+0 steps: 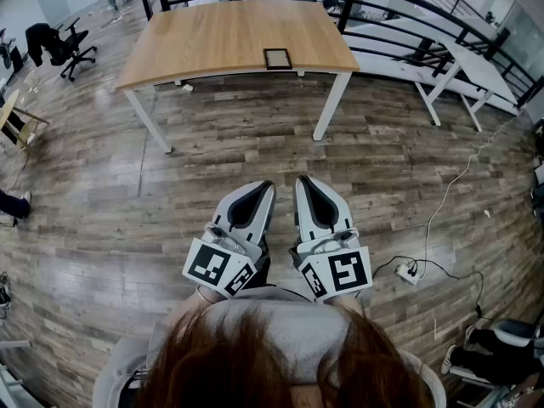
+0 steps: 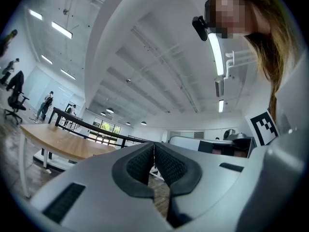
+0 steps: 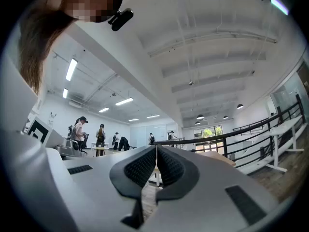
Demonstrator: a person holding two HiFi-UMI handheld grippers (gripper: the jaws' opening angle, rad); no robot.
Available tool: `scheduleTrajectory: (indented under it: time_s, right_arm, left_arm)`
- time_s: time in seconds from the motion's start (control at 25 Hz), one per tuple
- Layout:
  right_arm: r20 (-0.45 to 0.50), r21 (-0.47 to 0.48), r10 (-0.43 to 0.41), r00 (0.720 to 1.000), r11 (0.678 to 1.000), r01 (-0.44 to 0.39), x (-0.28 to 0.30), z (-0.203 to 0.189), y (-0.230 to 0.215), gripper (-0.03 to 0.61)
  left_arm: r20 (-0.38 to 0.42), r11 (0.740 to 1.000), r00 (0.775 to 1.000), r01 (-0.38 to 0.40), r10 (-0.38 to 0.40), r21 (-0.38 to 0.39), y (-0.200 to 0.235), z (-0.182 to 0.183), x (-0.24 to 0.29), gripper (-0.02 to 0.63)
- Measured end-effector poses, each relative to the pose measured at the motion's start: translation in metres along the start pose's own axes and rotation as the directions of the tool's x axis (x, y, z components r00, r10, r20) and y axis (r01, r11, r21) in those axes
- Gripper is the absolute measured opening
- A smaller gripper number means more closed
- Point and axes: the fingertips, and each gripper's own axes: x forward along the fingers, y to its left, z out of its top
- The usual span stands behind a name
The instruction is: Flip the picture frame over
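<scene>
Shows the picture frame lying flat near the front edge of the bench, well apart from both grippers. Holds the left gripper and the right gripper side by side above the wooden floor, close to the body, each with jaws pressed together on nothing. Places a black railing behind the bench, an office chair far left, a power strip on the floor at right.
</scene>
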Motion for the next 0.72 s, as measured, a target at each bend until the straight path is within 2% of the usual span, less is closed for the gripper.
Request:
scheduleTrajectory:
  time_s: [0.24,0.4,0.52,0.72]
  right_arm:
    - [-0.012,-0.017,0.005,1.0,1.0,-0.005,0.053,-0.015,-0.026,0.015]
    - [-0.004,-0.03,-0.01,1.0,0.999,0.01,0.108,-0.019,-0.06,0.015]
    - [-0.003,-0.033,-0.022,1.0,0.999,0.022,0.163,-0.024,-0.09,0.015]
    - [-0.004,-0.047,-0.001,1.0,0.999,0.0,0.276,-0.025,-0.125,0.015]
  left_arm:
    - [0.019,1.0,1.0,-0.007,0.008,-0.011,0.047,-0.006,0.044,0.009]
    - [0.012,1.0,1.0,0.011,-0.011,-0.002,0.091,-0.009,0.096,0.008]
    - [0.008,0.999,1.0,0.026,-0.026,0.024,0.129,-0.006,0.14,0.008]
    - [-0.002,0.999,1.0,0.015,-0.015,0.037,0.217,0.006,0.218,0.008]
